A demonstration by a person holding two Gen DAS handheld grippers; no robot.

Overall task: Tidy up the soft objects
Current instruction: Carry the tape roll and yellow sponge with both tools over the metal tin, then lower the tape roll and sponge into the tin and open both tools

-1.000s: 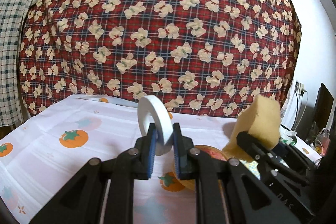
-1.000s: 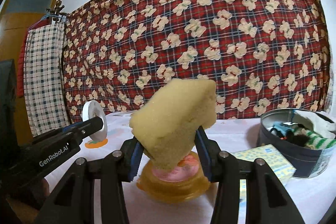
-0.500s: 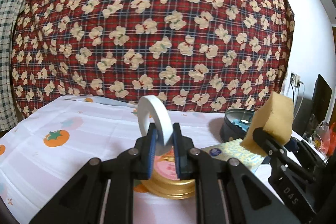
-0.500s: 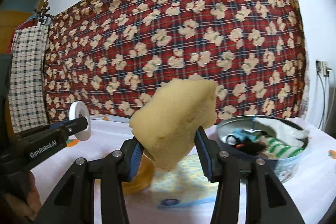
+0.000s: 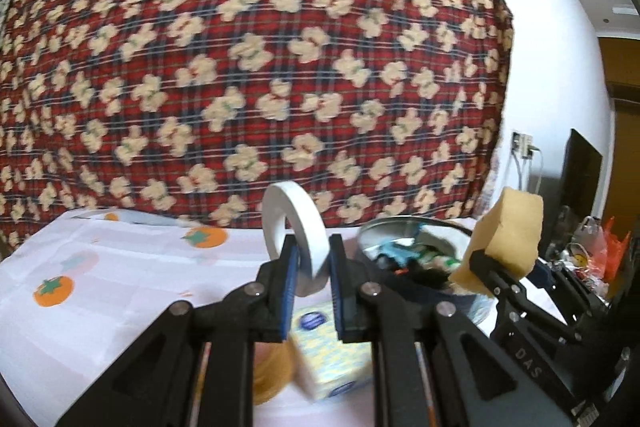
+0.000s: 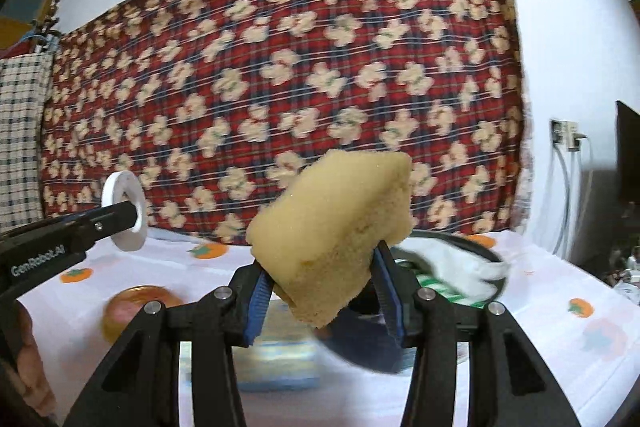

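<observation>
While motion blur smeared the round tin (image 6: pixel 448 259) and its contents behind it, the right gripper (image 6: pixel 320 297) clenched a yellow sponge (image 6: pixel 332 239) above the fruit-print tablecloth (image 5: pixel 120 287). The left gripper (image 5: pixel 312 285) pinched a white tape roll (image 5: pixel 294 235), hiding part of a tissue pack (image 5: pixel 324 359).

My right fingers (image 6: pixel 256 297) pinch porous, matt yellow foam sponge (image 6: pixel 334 231); left: smooth matt white tape ring (image 5: pixel 298 239); printed cotton cloth on desk (image 5: pixel 120 291).

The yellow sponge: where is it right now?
The yellow sponge is clamped in the right gripper, held in the air just in front of the round tin; in the left wrist view it shows at right.
</observation>
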